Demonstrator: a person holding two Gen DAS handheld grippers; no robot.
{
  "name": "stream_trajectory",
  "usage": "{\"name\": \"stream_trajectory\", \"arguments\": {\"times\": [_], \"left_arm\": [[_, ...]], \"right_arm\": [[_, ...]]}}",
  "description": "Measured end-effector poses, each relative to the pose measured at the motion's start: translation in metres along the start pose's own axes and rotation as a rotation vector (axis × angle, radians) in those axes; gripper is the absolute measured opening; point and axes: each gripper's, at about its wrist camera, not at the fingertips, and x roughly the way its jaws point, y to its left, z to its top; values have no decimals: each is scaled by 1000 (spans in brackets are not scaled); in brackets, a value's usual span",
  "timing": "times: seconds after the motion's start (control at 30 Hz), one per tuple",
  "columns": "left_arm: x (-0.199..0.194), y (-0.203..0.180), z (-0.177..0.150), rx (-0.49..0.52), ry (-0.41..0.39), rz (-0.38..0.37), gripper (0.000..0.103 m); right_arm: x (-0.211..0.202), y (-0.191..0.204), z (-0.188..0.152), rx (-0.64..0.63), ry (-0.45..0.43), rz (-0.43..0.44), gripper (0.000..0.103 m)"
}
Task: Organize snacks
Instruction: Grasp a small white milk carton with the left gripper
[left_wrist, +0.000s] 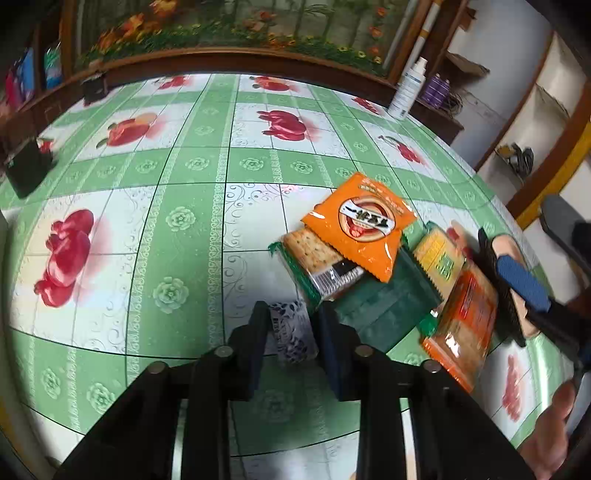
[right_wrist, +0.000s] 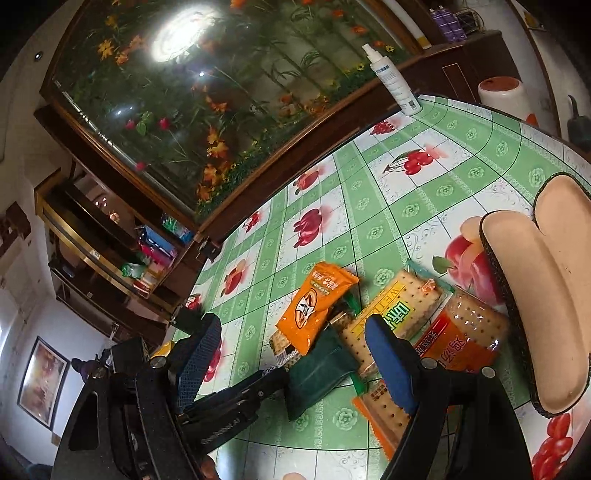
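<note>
At the bottom centre of the left wrist view, the left gripper holds a small white packet with a dark blue print between its two black fingers; they look closed on its sides, with the packet's far end poking out toward the pile. Just beyond and to the right lies the snack heap on the green fruit-print tablecloth: a dark green pouch, a green-edged cracker pack partly under an orange sachet, then a yellow-green cracker pack and an orange cracker pack toward the right edge.

In the right wrist view the right gripper stands wide apart, holding nothing — its left finger at lower left, its blue-padded right finger in front of the yellow-green pack. The dark green pouch and the orange sachet sit between the jaws, further out than the fingertips. A tan oblong tray fills the right edge, just beside the orange cracker pack.

The risks, as I judge them: the small packet is pinched only near one end and could slip or swing out; the overlapping packs are slick film, so closing on one may drag or flip its neighbours; and the two grippers are close enough to collide over the pile.

A white spray bottle stands at the table's far edge, upper right.
</note>
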Motion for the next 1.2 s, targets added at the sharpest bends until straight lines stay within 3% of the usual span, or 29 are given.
{"name": "stream_trajectory", "arguments": {"times": [0.2,0.47,0.57,0.63,0.67,0.77,0.83,1.0,1.1,1.2], "left_arm": [[-13,19,-13,67,-26,-5,20],[-22,45,-16,35,-48,-22,20],[-28,51,-14,16,-70,-12,20],[-33,56,-13,-6,-89,-8,20],[-35,59,-12,-18,-95,-6,20],[-39,69,-9,-58,-113,6,20],[-41,72,-6,-72,-124,9,20],[-44,75,-6,-82,-136,16,20],[-45,79,-5,-98,-142,17,20],[-45,82,-4,-111,-142,17,20]], "right_arm": [[19,3,-7,-38,62,-50,84],[57,19,-26,-209,139,-179,82],[60,26,-34,-245,199,-132,82],[68,25,-41,-213,338,-16,82],[66,28,-44,-222,362,20,82],[52,22,-33,-171,303,104,82],[52,16,-30,-154,283,101,82],[78,32,-34,-214,336,101,82],[94,49,-35,-341,352,12,82],[105,45,-34,-355,350,-33,82]]}}
